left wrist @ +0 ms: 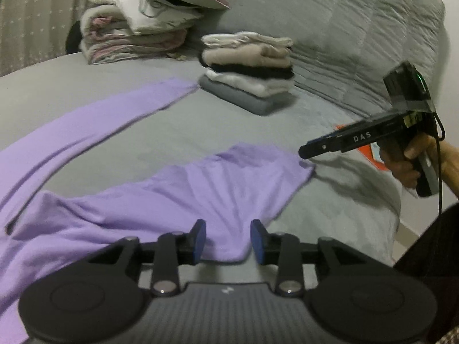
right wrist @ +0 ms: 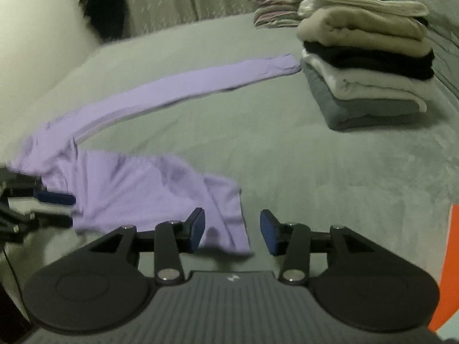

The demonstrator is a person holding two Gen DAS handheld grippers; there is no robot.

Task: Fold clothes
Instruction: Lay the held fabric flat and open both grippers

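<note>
1. Left tool (left wrist: 228,240): pads spread, nothing pinched; the lilac garment's (left wrist: 183,195) hem fold lies between them, unpressed.
2. Right tool (right wrist: 233,230): pads spread, over the garment's corner at its 12 o'clock.
3. Garment: spread flat on the grey bed (left wrist: 229,132), one sleeve (right wrist: 183,86) trailing toward the folded stack (right wrist: 364,57) at 1 o'clock.
4. Handling: light, limp and probably prone to creasing; pinch hem corners or shoulder seams.

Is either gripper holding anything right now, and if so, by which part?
Nothing is held. The left gripper and right gripper both stand open over the lilac long-sleeved garment; its fabric lies between the fingers, unpinched.
</note>
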